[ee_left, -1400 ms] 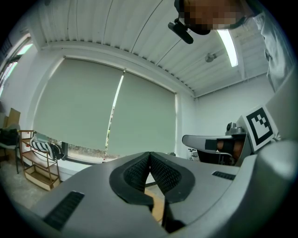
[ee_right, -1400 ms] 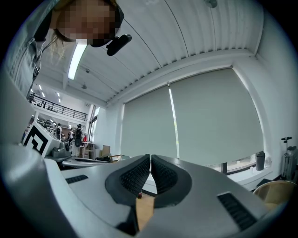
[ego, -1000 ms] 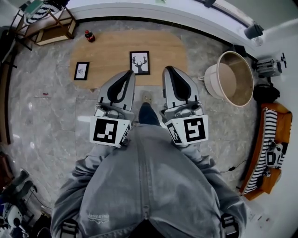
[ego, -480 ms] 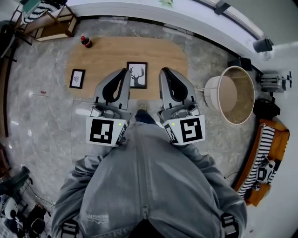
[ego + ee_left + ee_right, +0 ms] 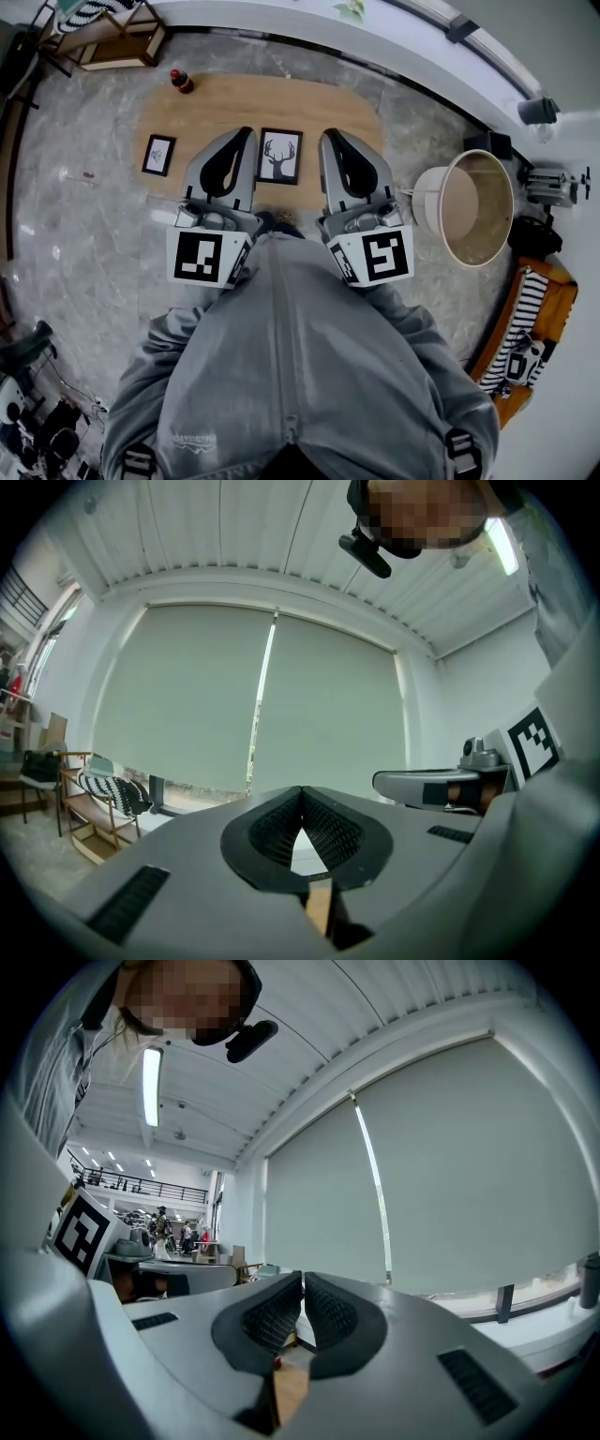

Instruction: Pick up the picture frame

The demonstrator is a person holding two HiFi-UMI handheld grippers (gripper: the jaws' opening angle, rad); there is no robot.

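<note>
At the upper left of the head view a wooden rack (image 5: 111, 49) stands on the grey stone floor (image 5: 70, 225). Just right of it a dark bottle with a red cap (image 5: 180, 81) stands on the near corner of a rounded wooden top (image 5: 328, 108). A small picture frame (image 5: 158, 155) lies flat on the top's left part.

The left gripper (image 5: 244, 135) reaches up the frame from the person's grey jacket (image 5: 291, 366), and its tip overlaps the wooden top. In the left gripper view (image 5: 302, 791) its ribbed pads meet at the tip, closed with nothing between them.

The deer picture frame (image 5: 280, 156) lies flat on the wood at upper centre, between the two grippers' tips. It is close beside both, and neither is seen touching it.

The right gripper (image 5: 330, 139) runs parallel to the left one, just right of that frame. In the right gripper view (image 5: 303, 1281) its pads stand together but for a thin slit, and they hold nothing. Each gripper shows its marker cube low down, near the jacket.

Both gripper views look level toward a wide pale window blind (image 5: 253, 714).

At the right of the head view a round beige tub (image 5: 466, 206) stands on the floor, well apart from the wooden top. Below it, at the lower right edge, a striped cloth (image 5: 522, 323) lies on an orange wooden seat (image 5: 553, 281).
</note>
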